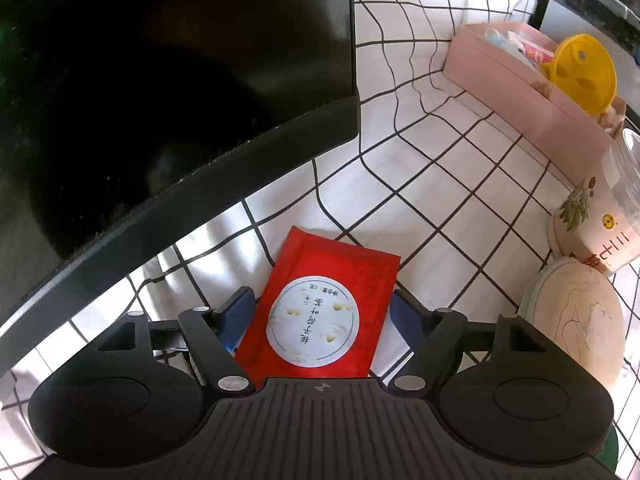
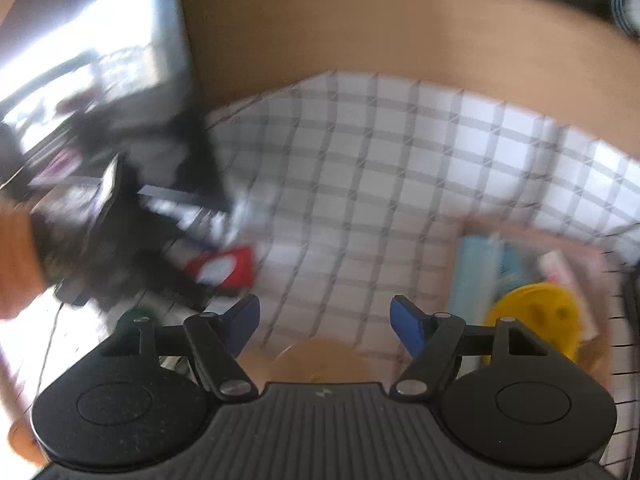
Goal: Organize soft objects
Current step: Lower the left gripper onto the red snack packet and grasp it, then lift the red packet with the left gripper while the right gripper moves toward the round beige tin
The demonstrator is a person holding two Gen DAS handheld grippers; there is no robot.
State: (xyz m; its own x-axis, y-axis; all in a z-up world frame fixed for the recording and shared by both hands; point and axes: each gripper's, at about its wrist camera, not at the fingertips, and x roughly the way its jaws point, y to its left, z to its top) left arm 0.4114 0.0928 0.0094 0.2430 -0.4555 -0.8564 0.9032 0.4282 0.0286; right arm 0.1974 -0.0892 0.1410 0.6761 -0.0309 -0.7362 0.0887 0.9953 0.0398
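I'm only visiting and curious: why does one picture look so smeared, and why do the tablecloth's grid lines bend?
Right wrist view: motion blur smears everything, the red packet and pink box included; only the right gripper stays sharp. Left wrist view: crisp, the packet's label legible between the left gripper's open fingers. Both views: the fisheye lens curves the checked tablecloth.

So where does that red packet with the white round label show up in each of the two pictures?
Left wrist view: the red packet lies low in the middle, flat on the checked cloth, between the left claw's open blue fingers.
Right wrist view: a small blurred red patch left of centre, beyond the right claw.
Shared landmark: the yellow lid in the pink tray.
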